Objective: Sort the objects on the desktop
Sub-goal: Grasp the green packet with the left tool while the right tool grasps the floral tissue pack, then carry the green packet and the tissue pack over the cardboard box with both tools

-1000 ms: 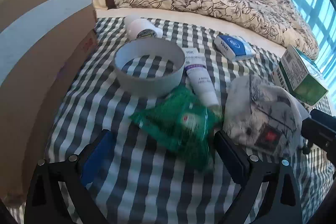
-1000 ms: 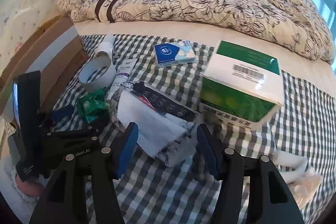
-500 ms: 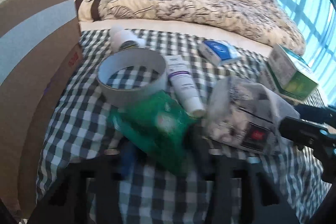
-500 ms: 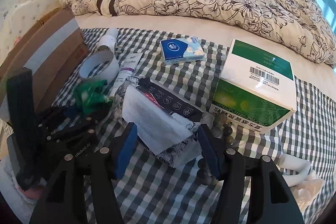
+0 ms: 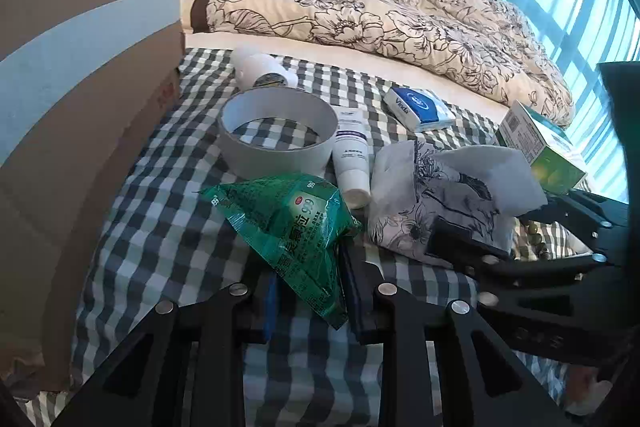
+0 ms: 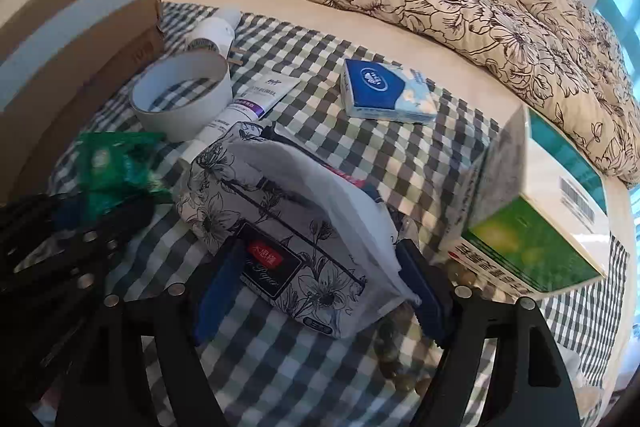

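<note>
Early stage: left gripper (image 5: pixel 308 301) jaws clamped on green foil sachet (image 5: pixel 296 227), near-left on checked cloth (image 5: pixel 160 227); right gripper (image 6: pixel 320 291) jaws straddle floral tissue pack (image 6: pixel 280 227), contact unclear. Everything else unsorted.

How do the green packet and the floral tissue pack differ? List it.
The green packet is crinkly green; the floral tissue pack is white with black flowers. The green packet is smaller; the floral tissue pack is bulkier. The left gripper pinches the green packet; the right gripper, jaws wide, only straddles the floral tissue pack. Both are soft wrappers.
</note>
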`<state>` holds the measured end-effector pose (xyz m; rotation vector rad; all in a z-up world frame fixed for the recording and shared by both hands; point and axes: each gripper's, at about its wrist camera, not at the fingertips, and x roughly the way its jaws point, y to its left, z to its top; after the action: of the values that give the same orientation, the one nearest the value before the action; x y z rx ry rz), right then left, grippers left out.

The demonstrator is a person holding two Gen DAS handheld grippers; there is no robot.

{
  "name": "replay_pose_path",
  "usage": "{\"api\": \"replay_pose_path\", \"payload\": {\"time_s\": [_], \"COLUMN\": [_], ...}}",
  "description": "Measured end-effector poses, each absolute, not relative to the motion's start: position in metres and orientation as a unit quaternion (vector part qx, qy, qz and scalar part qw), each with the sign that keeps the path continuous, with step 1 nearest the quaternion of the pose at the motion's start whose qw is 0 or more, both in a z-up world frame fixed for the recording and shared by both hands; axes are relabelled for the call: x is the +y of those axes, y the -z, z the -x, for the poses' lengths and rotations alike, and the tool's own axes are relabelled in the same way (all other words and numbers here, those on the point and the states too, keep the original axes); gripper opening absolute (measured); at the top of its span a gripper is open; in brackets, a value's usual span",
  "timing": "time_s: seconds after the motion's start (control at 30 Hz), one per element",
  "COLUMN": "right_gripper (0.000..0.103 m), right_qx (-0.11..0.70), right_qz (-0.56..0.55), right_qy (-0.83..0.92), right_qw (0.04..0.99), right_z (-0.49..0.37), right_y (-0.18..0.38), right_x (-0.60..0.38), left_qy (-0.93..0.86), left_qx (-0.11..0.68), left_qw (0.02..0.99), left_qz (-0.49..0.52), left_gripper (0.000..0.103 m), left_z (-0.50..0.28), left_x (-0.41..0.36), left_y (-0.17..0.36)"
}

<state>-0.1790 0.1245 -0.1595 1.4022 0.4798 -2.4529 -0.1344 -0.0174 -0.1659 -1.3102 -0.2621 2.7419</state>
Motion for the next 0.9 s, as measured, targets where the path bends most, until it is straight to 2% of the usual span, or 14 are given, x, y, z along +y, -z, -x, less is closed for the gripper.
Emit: {"api": "replay_pose_path", "payload": {"time_s": [0.03,0.1,0.17,0.2,0.23,0.27,0.33,0.77,0.9], "right_gripper": [0.076,0.067,0.041,0.031,0.013,0.003,0.001,0.0,0.001], "right_qx": [0.171,0.182,0.189,0.191,0.194,0.196,0.178,0.125,0.114], "right_qz": [-0.48,-0.472,-0.465,-0.463,-0.462,-0.462,-0.46,-0.417,-0.435], "right_qy": [0.85,0.853,0.857,0.859,0.86,0.861,0.865,0.894,0.881], "right_qw": [0.133,0.126,0.113,0.105,0.093,0.085,0.09,0.109,0.146], "right_z": [0.179,0.178,0.176,0.175,0.176,0.176,0.174,0.114,0.09], "right_y": [0.161,0.162,0.159,0.156,0.154,0.153,0.145,0.08,0.075], "right_x": [0.123,0.121,0.122,0.124,0.128,0.132,0.141,0.169,0.17], "left_qy": [-0.898,-0.897,-0.896,-0.897,-0.897,-0.898,-0.899,-0.913,-0.917], "left_qx": [-0.087,-0.091,-0.093,-0.093,-0.093,-0.091,-0.09,-0.075,-0.072], "left_qw": [0.044,0.039,0.031,0.029,0.026,0.024,0.021,0.017,0.017], "left_qz": [0.43,0.432,0.432,0.432,0.431,0.43,0.428,0.401,0.392], "left_gripper": [0.028,0.027,0.028,0.028,0.028,0.028,0.028,0.028,0.028], "left_z": [0.134,0.134,0.132,0.132,0.13,0.129,0.124,0.091,0.082], "left_x": [-0.019,-0.022,-0.025,-0.026,-0.026,-0.027,-0.027,-0.025,-0.026], "left_y": [0.166,0.166,0.166,0.166,0.165,0.164,0.162,0.136,0.128]}}
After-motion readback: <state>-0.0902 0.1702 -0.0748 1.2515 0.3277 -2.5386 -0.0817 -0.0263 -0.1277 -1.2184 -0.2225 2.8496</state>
